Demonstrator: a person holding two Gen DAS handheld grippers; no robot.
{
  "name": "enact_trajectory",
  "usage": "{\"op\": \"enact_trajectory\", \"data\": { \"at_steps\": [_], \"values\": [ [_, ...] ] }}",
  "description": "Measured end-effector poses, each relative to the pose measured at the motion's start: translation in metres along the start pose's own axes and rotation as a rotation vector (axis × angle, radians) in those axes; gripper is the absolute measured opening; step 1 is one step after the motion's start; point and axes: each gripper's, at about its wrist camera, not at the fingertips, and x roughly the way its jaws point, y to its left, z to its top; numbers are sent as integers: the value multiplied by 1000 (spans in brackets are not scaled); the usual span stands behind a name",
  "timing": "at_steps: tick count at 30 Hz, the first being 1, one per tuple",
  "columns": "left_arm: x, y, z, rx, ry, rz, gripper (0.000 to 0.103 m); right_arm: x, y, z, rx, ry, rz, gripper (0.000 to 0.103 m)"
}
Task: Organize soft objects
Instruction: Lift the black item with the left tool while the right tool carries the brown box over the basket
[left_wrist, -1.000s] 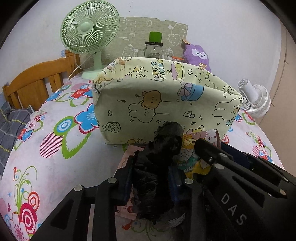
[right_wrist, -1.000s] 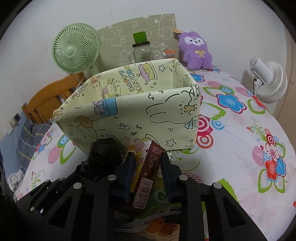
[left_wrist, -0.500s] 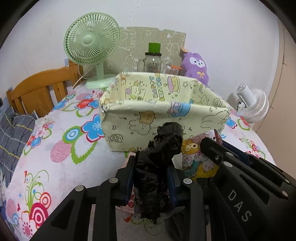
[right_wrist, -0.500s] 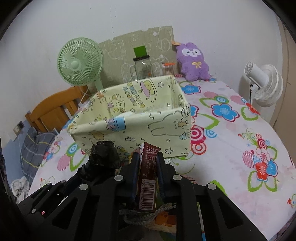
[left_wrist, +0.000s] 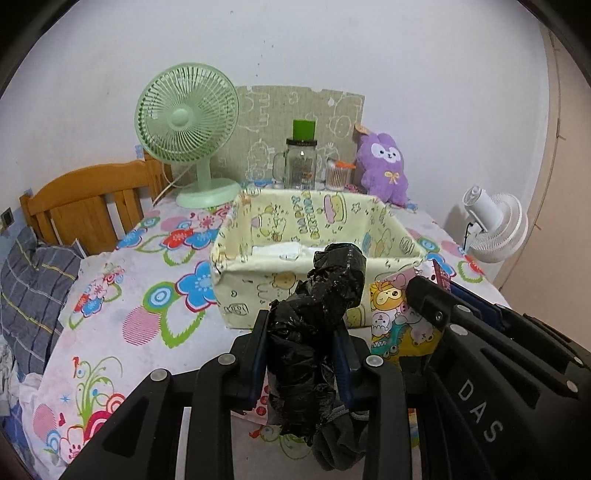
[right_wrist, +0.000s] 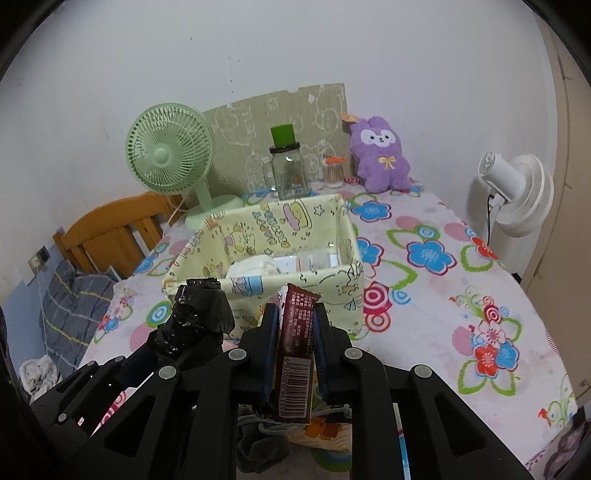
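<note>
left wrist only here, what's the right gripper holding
Observer: The right gripper is shut on a dark red packet with a barcode.
Operator: what's inside the basket
Observer: In the basket, a white bundle lies at the left, with flat clear packs beside it.
Operator: room on the right of the basket
Observer: Yes, the floral cloth to the right of the basket is bare out to the white fan.
</note>
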Motion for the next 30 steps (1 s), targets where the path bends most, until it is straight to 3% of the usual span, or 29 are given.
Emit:
{"op": "enact_trajectory", "data": {
  "at_steps": [19,30],
  "values": [
    [-52,-8,26,13,-113,1,31,-58,12,26,-29,-98,-15,21],
    [-61,-12,34,24,-145,4,31,-70,11,35,-34,-126,-21,21]
  ]
}}
